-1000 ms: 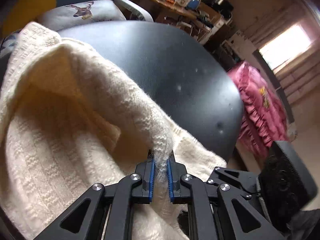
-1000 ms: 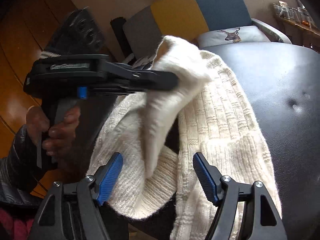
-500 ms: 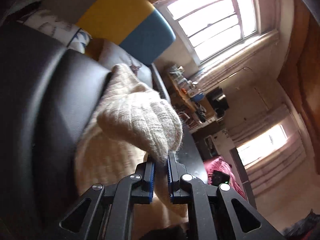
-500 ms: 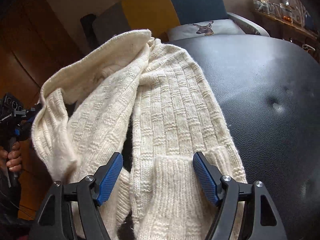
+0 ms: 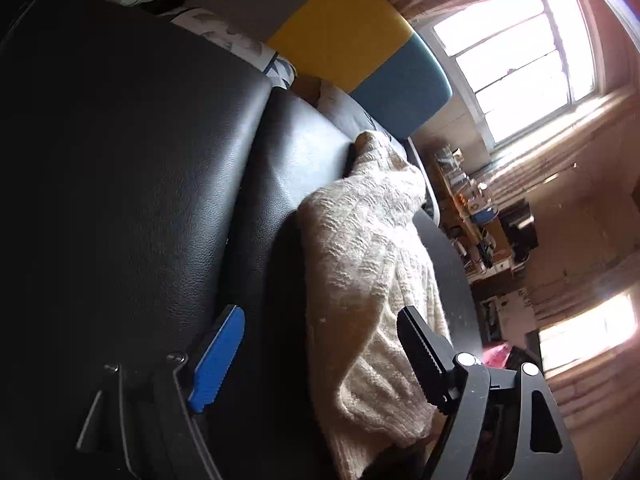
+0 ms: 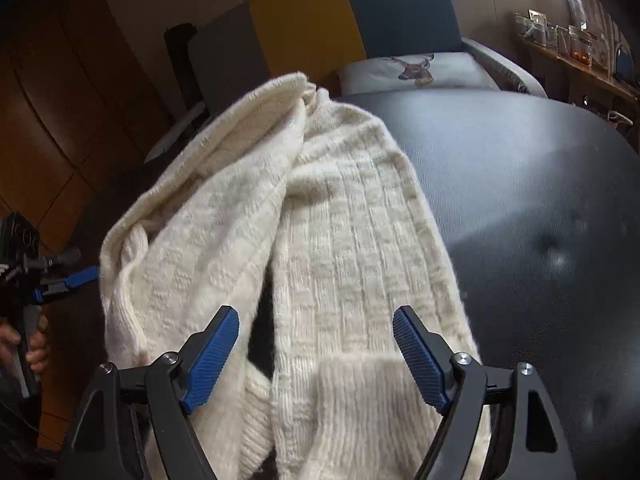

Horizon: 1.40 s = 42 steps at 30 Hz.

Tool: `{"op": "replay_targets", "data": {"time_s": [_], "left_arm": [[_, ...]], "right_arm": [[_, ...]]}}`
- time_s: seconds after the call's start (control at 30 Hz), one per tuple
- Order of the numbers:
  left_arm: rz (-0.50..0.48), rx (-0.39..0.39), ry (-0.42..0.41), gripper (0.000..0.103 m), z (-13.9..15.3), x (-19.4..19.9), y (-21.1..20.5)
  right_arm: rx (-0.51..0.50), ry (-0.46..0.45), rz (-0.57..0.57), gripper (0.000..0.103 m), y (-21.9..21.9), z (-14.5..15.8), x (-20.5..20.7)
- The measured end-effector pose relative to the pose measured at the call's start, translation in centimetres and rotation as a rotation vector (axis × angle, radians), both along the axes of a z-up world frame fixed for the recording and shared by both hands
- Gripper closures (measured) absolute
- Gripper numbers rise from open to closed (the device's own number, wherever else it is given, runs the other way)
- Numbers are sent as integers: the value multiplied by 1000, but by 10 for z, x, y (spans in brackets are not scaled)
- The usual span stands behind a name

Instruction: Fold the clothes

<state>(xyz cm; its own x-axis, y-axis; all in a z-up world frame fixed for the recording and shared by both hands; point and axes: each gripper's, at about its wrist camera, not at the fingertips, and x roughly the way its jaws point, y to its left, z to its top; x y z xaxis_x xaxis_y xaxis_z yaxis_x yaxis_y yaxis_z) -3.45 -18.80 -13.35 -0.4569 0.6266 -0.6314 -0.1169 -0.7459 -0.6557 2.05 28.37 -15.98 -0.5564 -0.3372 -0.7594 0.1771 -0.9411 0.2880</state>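
A cream knitted sweater lies bunched on the left part of a black leather seat, one side draped over the seat's edge. My right gripper hovers open just above the ribbed hem, nothing between its fingers. In the left wrist view the camera is tilted; the same sweater hangs over the seat's edge. My left gripper is open, with the knit's edge lying between its spread fingers but not pinched. That left gripper shows at the far left of the right wrist view, held by a hand.
Behind the seat stands a yellow and blue armchair with a deer-print cushion. A cluttered wooden shelf runs along the right wall. Wooden panelling is at the left. Bright windows show in the left wrist view.
My left gripper has opened and let go of the sweater fold it was pinching. The sweater now rests on the seat. The right gripper stayed open, nearly still.
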Motion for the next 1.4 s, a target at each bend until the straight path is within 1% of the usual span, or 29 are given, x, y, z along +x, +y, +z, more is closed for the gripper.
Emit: {"op": "replay_targets", "data": {"time_s": [0.07, 0.17, 0.23, 0.27, 0.3, 0.37, 0.4, 0.43, 0.47, 0.53, 0.6, 0.67, 0.7, 0.8, 0.83, 0.87, 0.9, 0.93, 0.97, 1.1, 1.2, 1.3, 1.4], "left_arm": [[-51, -60, 21, 23, -2, 2, 20], [-57, -161, 5, 25, -16, -1, 47], [-53, -191, -12, 56, -23, -4, 56], [-53, -200, -20, 91, -26, -5, 59], [-52, -207, -25, 95, -28, -7, 62], [-32, -183, 13, 95, -19, -6, 57], [-21, -168, 31, 96, -15, -6, 53], [1, -132, 47, 96, -7, -9, 43], [22, -100, 62, 96, 1, -11, 32], [58, -76, 89, 96, 17, -13, 9], [78, -86, 102, 96, 29, -18, -11], [101, -108, 91, 96, 34, -27, -29], [122, -132, 76, 96, 36, -33, -36], [209, -252, 25, 94, 36, -37, -66], [240, -292, 9, 91, 36, -37, -76], [261, -324, -3, 83, 34, -35, -85], [282, -354, -14, 68, 33, -32, -93], [296, -369, -17, 59, 31, -28, -100], [292, -383, -18, 47, 29, -22, -104], [275, -457, 3, 47, 25, 5, -108], [226, -436, 35, 47, 20, 20, -97], [158, -402, 46, 47, 11, 24, -76], [61, -258, 41, 47, 2, 14, -37]], "right_arm": [[24, 33, 4, 21, -4, 14, -18], [59, 40, 46, 21, -18, 23, -48], [63, 17, 84, 21, -29, 17, -69], [69, -10, 102, 21, -34, 11, -80], [98, -39, 103, 22, -39, 3, -90], [169, -107, 96, 22, -44, -16, -105], [175, -151, 98, 22, -44, -26, -110], [166, -178, 100, 22, -42, -34, -112], [162, -166, 105, 22, -40, -34, -111], [171, -178, 113, 22, -40, -34, -111], [184, -185, 121, 22, -42, -35, -110], [197, -194, 136, 21, -43, -36, -109], [202, -200, 145, 21, -44, -36, -107], [201, -216, 173, 20, -40, -36, -103], [190, -212, 174, 20, -38, -36, -102], [179, -208, 175, 20, -36, -36, -100], [173, -198, 176, 20, -34, -36, -98], [168, -188, 178, 19, -33, -36, -95], [163, -178, 179, 18, -32, -36, -93], [132, -138, 165, 17, -29, -24, -86], [108, -108, 155, 17, -27, -15, -80], [86, -78, 144, 17, -24, -5, -75], [141, -54, 137, 17, -21, 2, -66]]}}
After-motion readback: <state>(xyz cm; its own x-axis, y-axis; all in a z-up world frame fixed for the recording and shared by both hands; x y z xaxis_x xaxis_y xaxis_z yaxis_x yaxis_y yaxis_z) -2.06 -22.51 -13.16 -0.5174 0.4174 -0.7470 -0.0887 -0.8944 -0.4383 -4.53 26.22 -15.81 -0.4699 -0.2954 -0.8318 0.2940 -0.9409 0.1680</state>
